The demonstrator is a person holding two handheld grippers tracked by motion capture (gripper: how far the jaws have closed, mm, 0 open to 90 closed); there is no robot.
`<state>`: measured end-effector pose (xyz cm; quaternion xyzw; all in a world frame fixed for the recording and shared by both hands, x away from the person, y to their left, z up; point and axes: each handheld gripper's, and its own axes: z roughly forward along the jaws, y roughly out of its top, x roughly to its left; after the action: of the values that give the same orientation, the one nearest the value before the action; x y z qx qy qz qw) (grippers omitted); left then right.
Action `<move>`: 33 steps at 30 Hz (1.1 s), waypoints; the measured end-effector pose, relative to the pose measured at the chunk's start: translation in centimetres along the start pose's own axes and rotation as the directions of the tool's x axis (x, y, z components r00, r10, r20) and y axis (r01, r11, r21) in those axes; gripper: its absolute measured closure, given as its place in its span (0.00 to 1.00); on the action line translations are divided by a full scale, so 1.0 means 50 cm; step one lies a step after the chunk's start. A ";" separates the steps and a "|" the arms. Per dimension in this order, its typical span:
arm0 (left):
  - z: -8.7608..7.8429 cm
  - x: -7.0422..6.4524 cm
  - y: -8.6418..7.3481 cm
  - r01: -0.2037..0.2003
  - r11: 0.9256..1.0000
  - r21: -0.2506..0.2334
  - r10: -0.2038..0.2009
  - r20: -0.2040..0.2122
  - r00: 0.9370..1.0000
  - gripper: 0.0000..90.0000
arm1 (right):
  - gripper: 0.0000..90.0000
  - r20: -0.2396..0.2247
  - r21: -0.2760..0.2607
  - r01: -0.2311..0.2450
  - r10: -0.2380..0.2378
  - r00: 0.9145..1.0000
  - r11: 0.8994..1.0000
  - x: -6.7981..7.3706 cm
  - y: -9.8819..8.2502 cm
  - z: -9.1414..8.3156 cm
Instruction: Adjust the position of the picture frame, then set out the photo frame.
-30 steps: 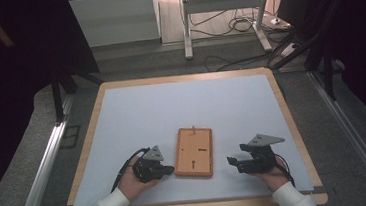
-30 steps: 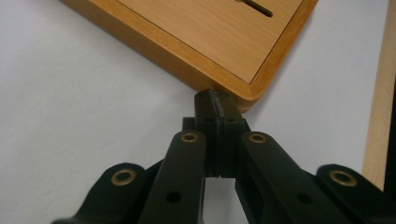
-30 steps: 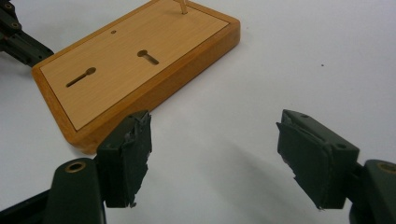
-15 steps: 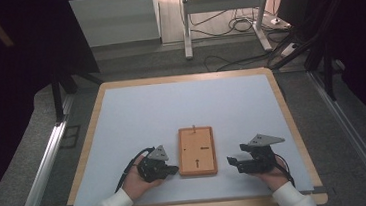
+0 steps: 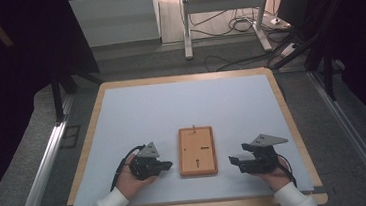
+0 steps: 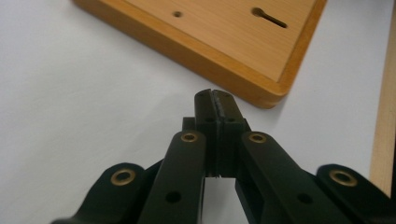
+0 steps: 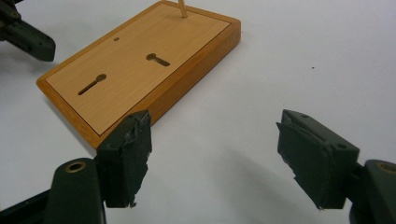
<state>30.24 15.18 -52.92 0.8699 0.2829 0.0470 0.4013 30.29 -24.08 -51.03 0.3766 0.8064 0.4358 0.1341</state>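
Flanking the wooden board (image 5: 197, 151), the two grippers are sitting low on the worktop (image 5: 181, 108), one at each long side of it, and this reads as the approach step before any grasp. The left gripper (image 5: 167, 165) is lying at about nine o'clock from the board's near end, its jaws pressed fully together and holding nothing; in the left gripper view they are pointing at the board's near corner (image 6: 273, 95), close to it but not touching. The right gripper (image 5: 233, 161) is resting at about three o'clock from that same end, its jaws standing wide apart and empty, and in the right gripper view one jaw is sitting just beside the board's edge (image 7: 140, 105).

The next move probably calls for the left jaws to part first, since closed they can only push. Then either gripper would have to slide in until a jaw rides over the raised rim, taking care not to skid the board across the smooth sheet.

The board is lying flat near the six o'clock edge of the worktop, roughly centred between the hands. It is a rectangular slab with a darker rim, a pale inset face, two keyhole slots (image 7: 158, 59), a small hole (image 7: 116, 39), and a thin peg (image 5: 194, 128) standing upright at its twelve o'clock end.
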 end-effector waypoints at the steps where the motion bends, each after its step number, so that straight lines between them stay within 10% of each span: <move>1: -0.005 0.003 -0.002 0.001 1.000 -0.004 -0.001 -0.006 1.000 0.99 | 0.29 0.000 -0.004 -0.002 0.002 1.000 1.000 0.001 0.000 -0.003; 6: -0.018 0.012 -0.011 0.005 0.999 -0.031 -0.007 -0.068 0.998 0.90 | 0.29 0.011 -0.013 0.010 -0.010 1.000 1.000 0.005 -0.012 -0.026; 14: -0.025 0.017 -0.009 0.056 0.995 -0.081 -0.068 -0.153 0.986 0.43 | 0.27 0.036 0.003 0.030 -0.030 0.999 1.000 0.015 -0.018 -0.030; 33: -0.001 0.020 0.037 0.030 0.992 -0.121 -0.047 -0.140 0.989 0.37 | 0.24 0.005 0.035 0.080 -0.080 0.997 0.996 0.019 -0.018 -0.012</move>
<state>31.90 14.79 -51.66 0.8334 0.3242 0.1177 0.4318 28.88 -24.06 -51.31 0.3477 0.8277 0.4149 0.1477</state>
